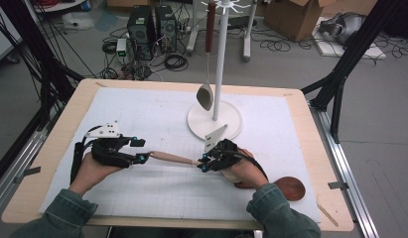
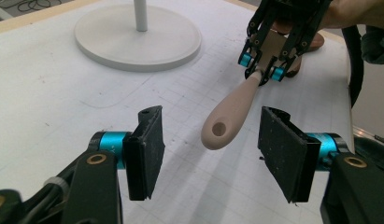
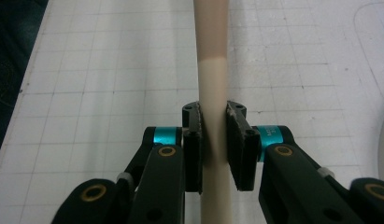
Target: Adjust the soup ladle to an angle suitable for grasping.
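Observation:
A pale wooden utensil handle (image 1: 171, 158) lies level just above the white mat, between my two grippers. My right gripper (image 1: 204, 162) is shut on it, and the right gripper view shows both pads pressed on the shaft (image 3: 213, 93) on either side (image 3: 213, 140). The handle's rounded end, with a hole in it (image 2: 220, 128), points at my left gripper (image 1: 140, 149). That gripper's jaws stand open (image 2: 210, 149), with the handle's end just ahead of the pads and touching neither. The utensil's head is hidden under the right hand.
A white stand with a round base (image 1: 214, 121) rises at the middle back of the mat; a grey spoon with a dark handle (image 1: 205, 96) hangs from it. A reddish-brown round wooden piece (image 1: 291, 187) lies at the right front. The table edge runs close behind both forearms.

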`<state>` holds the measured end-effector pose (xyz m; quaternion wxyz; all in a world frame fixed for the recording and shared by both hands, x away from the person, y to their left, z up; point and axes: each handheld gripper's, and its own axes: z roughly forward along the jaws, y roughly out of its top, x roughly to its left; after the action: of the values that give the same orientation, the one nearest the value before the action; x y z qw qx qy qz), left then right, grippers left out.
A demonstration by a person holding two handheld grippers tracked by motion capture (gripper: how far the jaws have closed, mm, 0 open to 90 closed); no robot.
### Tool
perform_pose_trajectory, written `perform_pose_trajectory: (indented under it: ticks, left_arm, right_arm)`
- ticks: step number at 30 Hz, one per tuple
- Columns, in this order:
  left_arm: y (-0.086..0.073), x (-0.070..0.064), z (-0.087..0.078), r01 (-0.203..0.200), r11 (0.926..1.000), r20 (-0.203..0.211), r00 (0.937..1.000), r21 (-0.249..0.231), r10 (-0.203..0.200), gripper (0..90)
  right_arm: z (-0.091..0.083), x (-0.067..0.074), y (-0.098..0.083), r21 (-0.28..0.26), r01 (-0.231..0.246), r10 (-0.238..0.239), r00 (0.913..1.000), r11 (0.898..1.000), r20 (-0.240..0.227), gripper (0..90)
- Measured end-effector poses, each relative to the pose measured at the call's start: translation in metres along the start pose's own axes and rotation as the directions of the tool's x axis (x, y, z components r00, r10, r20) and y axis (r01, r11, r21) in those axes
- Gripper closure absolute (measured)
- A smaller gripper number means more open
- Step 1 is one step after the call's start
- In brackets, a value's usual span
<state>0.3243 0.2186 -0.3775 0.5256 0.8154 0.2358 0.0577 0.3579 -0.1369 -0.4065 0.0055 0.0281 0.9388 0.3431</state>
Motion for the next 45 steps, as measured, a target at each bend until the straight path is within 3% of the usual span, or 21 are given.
perform_pose_trajectory:
  ticks: [13,24,34,45]
  left_arm:
    - [0.001,0.003,-0.009,0.004,0.9999,-0.022,0.9997,-0.011,-0.004,40.6]
    - [0.002,0.005,-0.008,0.012,0.9999,-0.03,0.9995,-0.012,-0.012,40.7]
    - [0.007,0.002,-0.003,0.007,1.0,-0.027,0.9996,-0.005,-0.008,42.1]
    - [0.021,-0.004,0.01,-0.002,1.0,-0.01,0.9999,0.004,0.002,45.8]
  right_arm:
    - [-0.005,-0.001,-0.001,-0.022,-0.003,0.003,0.9999,1.0,0.013,78.6]
    - [-0.012,-0.002,-0.001,-0.086,-0.041,0.045,0.998,0.995,0.044,78.6]
    - [-0.014,-0.003,0.006,-0.17,-0.107,0.117,0.9918,0.98,0.05,78.6]
    - [-0.008,0.002,0.02,-0.216,-0.132,0.145,0.9886,0.967,0.042,78.6]
